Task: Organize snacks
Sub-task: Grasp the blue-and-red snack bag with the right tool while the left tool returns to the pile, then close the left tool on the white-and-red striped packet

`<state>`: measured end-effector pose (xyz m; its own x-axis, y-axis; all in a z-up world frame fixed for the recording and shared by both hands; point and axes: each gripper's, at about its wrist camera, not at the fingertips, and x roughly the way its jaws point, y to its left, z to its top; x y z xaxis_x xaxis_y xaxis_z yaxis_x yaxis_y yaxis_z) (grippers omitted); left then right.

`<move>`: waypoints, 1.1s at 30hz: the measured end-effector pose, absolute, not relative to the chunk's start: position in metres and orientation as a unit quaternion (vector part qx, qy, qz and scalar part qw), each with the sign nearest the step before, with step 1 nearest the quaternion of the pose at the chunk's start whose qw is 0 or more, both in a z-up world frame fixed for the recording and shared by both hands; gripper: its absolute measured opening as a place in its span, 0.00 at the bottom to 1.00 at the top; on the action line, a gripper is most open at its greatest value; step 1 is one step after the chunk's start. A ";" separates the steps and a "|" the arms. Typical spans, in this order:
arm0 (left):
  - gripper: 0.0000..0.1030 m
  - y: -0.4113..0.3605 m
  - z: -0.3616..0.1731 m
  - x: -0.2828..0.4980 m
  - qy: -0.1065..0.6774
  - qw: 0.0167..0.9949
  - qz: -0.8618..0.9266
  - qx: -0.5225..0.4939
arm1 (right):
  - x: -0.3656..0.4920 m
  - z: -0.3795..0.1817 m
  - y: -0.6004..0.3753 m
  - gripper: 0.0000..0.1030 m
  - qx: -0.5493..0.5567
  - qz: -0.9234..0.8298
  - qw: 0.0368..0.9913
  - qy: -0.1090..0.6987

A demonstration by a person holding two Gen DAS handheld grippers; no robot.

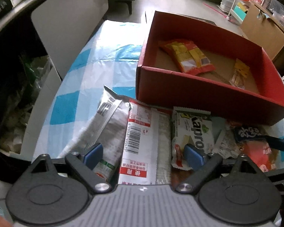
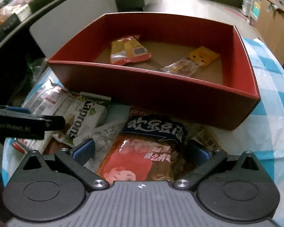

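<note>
A red box [image 1: 198, 92] [image 2: 151, 92] stands on the checked cloth and holds an orange-yellow snack bag [image 1: 187, 55] [image 2: 129, 50] and a small yellow packet [image 1: 239, 71] [image 2: 189, 62]. Loose snacks lie in front of it. My left gripper [image 1: 143, 155] is open over a white packet with a barcode [image 1: 142, 143], between a silver packet [image 1: 106, 121] and a white-green Kaprons pack [image 1: 194, 132] [image 2: 85, 119]. My right gripper [image 2: 141, 151] is open, its pads either side of a red-orange packet with a dark blue top [image 2: 149, 151] [image 1: 255, 147].
The left gripper's finger [image 2: 26, 123] reaches in from the left edge of the right wrist view. A white panel [image 1: 70, 22] stands left of the table. A cardboard box [image 1: 263, 32] and shelves sit far right. Blue-white cloth [image 1: 89, 71] lies left of the box.
</note>
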<state>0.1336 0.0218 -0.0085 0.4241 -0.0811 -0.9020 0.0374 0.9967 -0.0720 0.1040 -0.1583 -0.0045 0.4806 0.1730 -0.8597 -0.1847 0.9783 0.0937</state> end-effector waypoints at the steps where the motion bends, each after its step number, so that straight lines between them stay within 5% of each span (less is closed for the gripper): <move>1: 0.85 0.021 -0.008 0.133 0.537 0.843 -0.039 -0.020 | 0.104 -0.005 -0.160 1.00 -0.014 0.114 0.859 0.499; 4: 0.85 0.021 -0.009 0.131 0.543 0.838 -0.048 -0.020 | 0.106 -0.002 -0.167 0.96 -0.017 0.116 0.855 0.505; 10: 0.85 0.022 -0.005 0.127 0.547 0.834 -0.068 -0.032 | 0.096 0.008 -0.187 0.62 0.004 0.098 0.856 0.508; 25: 0.85 0.047 0.003 0.136 0.543 0.836 -0.054 -0.062 | 0.058 0.032 -0.221 0.60 0.096 0.101 0.864 0.484; 33: 0.81 0.005 -0.013 0.130 0.541 0.837 -0.063 0.047 | 0.067 0.033 -0.226 0.61 0.111 0.111 0.862 0.482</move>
